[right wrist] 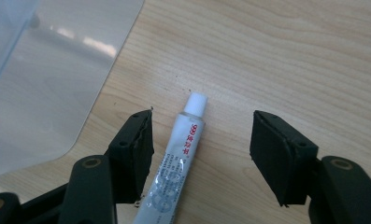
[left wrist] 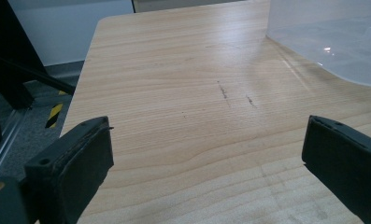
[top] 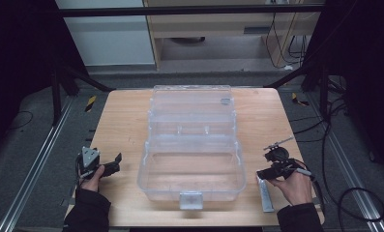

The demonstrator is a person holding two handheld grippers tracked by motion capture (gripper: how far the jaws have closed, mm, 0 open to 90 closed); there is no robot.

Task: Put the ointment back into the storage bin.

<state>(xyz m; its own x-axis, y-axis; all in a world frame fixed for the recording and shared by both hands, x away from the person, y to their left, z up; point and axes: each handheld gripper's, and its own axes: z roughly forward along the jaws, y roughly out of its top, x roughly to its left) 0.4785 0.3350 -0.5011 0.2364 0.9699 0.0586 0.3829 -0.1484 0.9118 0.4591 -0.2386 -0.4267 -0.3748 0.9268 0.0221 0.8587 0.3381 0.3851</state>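
Observation:
A white tube point(right wrist: 171, 177) with a white cap and red print lies on the wooden table, running between the jaws of my right gripper point(right wrist: 205, 140). The left pad is close beside the tube, the right pad well apart from it, and neither presses on it. From above, this tube point(top: 265, 195) lies right of the clear plastic box point(top: 143, 166), under my right gripper point(top: 268, 163). My left gripper point(top: 115, 163) rests left of the box, with its jaws point(left wrist: 206, 154) wide open over bare wood.
The clear box stands mid-table with its lid point(top: 192, 99) folded back and a grey latch point(top: 190, 199) at the front. Its wall also shows in the left gripper view point(left wrist: 332, 42) and the right gripper view point(right wrist: 47, 70). Cables point(top: 354, 198) lie on the floor at right.

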